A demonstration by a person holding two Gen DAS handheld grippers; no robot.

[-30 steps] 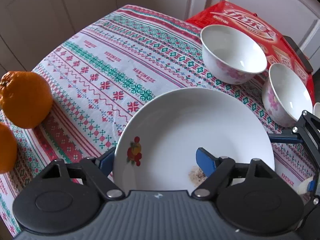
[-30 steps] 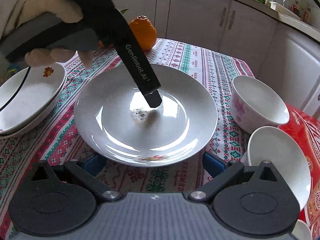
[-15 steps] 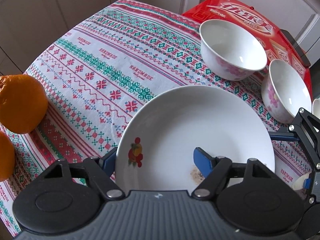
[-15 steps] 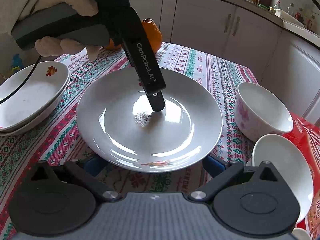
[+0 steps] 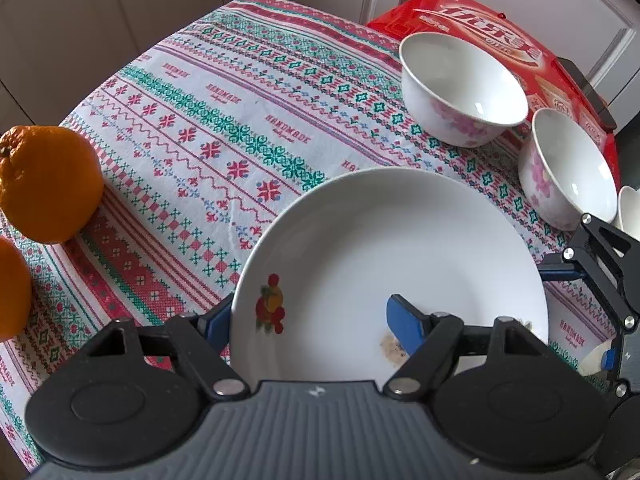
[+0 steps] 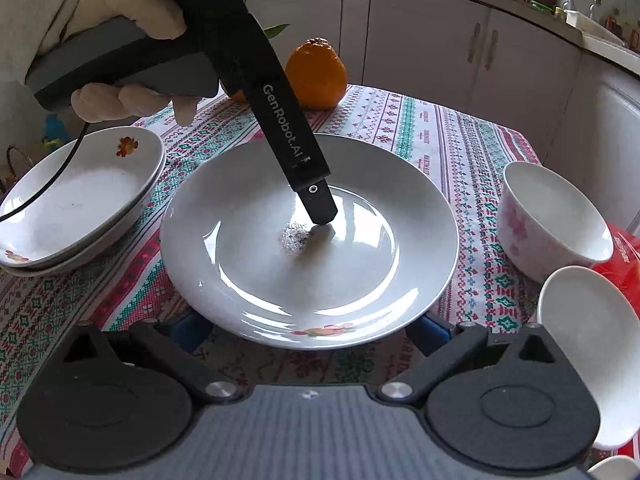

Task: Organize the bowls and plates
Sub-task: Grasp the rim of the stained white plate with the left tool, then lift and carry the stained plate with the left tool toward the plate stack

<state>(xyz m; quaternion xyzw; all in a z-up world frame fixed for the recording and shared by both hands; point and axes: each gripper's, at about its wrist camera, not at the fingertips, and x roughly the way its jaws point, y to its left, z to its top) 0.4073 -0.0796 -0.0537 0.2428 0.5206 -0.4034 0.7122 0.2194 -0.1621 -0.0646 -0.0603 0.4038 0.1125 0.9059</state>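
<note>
A white plate [image 5: 400,256] with a fruit print and a crumb smear is lifted off the cloth. My left gripper [image 5: 308,320] is shut on its near rim, one finger under the rim and the other finger [image 5: 404,322] on the plate's inside. In the right wrist view the same plate [image 6: 308,280] hangs above my open right gripper [image 6: 308,332], whose fingers sit below its near rim. Two white floral bowls [image 5: 460,88] [image 5: 568,168] stand at the right. A stack of two fruit-print plates [image 6: 76,200] lies at the left of the right wrist view.
Two oranges [image 5: 48,184] [image 5: 12,288] sit at the table's left edge. A red box [image 5: 480,36] lies at the far right under the bowls' side. The patterned tablecloth [image 5: 208,128] covers the table; white cabinets [image 6: 460,48] stand behind.
The left gripper has raised the plate off the cloth and carried it slightly away from the oranges. The right gripper has stayed open beneath the near rim.
</note>
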